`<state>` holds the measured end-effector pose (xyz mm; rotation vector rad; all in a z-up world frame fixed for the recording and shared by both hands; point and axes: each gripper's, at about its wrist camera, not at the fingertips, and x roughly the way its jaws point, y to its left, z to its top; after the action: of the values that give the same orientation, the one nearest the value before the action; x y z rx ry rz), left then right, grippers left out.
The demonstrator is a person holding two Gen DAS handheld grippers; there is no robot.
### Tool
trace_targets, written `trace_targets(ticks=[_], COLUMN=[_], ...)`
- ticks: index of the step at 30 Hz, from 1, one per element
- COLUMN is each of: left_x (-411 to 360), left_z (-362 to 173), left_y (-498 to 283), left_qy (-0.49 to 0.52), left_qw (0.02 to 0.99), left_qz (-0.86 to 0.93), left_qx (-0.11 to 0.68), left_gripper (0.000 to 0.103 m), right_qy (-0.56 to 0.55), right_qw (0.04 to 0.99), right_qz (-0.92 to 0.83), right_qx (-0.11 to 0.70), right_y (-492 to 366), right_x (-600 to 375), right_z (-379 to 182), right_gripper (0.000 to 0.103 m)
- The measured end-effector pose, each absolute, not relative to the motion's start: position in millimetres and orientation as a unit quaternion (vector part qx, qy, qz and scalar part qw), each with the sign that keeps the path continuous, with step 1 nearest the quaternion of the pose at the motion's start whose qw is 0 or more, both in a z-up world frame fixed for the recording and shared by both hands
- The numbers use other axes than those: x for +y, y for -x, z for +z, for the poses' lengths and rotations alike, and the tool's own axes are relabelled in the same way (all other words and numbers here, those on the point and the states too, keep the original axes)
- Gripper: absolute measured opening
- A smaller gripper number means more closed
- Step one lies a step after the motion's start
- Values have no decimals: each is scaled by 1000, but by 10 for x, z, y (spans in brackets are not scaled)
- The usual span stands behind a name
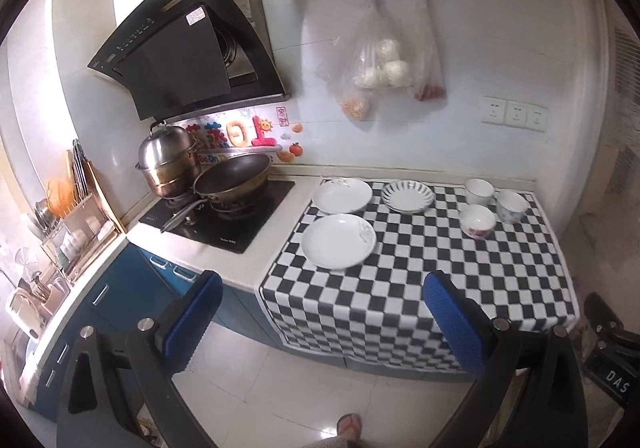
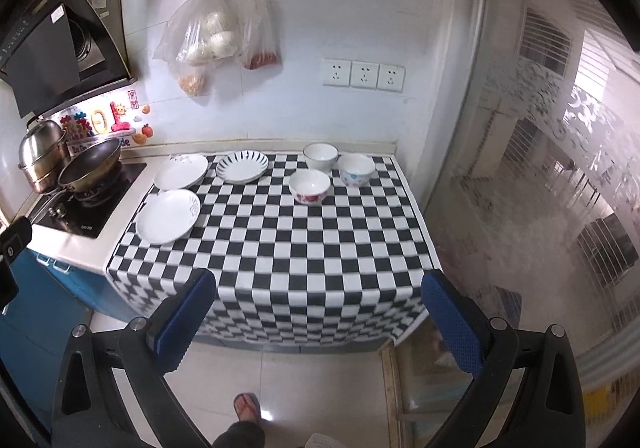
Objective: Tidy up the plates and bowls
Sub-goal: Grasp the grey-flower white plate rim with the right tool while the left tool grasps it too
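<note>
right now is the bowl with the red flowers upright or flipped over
Upright: the red-flowered bowl rests on its base on the checkered cloth, open rim up, white interior visible.

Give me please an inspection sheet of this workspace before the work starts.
Surface: checkered cloth over the counter.
Job's things: three plates on the left, three bowls on the right, none stacked.
Clutter: nothing seen on the cloth.
Grippers: left tool and right tool open, empty, short of the counter.
Cables: nothing seen.
Surroundings: stove with wok and pot, hanging bags, sockets.
</note>
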<state>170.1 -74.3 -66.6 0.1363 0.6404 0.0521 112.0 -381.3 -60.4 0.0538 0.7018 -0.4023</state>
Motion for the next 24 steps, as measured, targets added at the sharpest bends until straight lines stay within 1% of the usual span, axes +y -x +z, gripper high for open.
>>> trace_targets(ticks=[5,9,11,15,22,24], left_x=[-626,-489,-416,-245,151,239], left_z=[-801,-941,-1033,-1301,-1999,-2224], left_y=[-2216,-2755,-3056,-3687,-4876,-5178], left_qy=[-62,-61,-61,-70,-90,-91], left_qw=[944,939,935,922,892,881], left_qz=[14,1,-7,-26,-42,-47], left_qx=[324,338,351,381,441,462], left_gripper=[103,103,103,103,103,100], right_qy=[-21,-11,-6,-30,-90,-96], right_qw=[916,911,903,891,867,859], right_qz=[-211,-210,-202,-172,-115,-111], right_qx=[339,356,379,419,475,491], right_y=[-1701,-2309,-2711,-3409,-4687,-4985], right_x=[-3690,-3500,-3382,-3175,-2920,-2899], right_z=[-653,-845,-1005,-1361,-2154,-2379], right_gripper=[103,103,103,103,103,103])
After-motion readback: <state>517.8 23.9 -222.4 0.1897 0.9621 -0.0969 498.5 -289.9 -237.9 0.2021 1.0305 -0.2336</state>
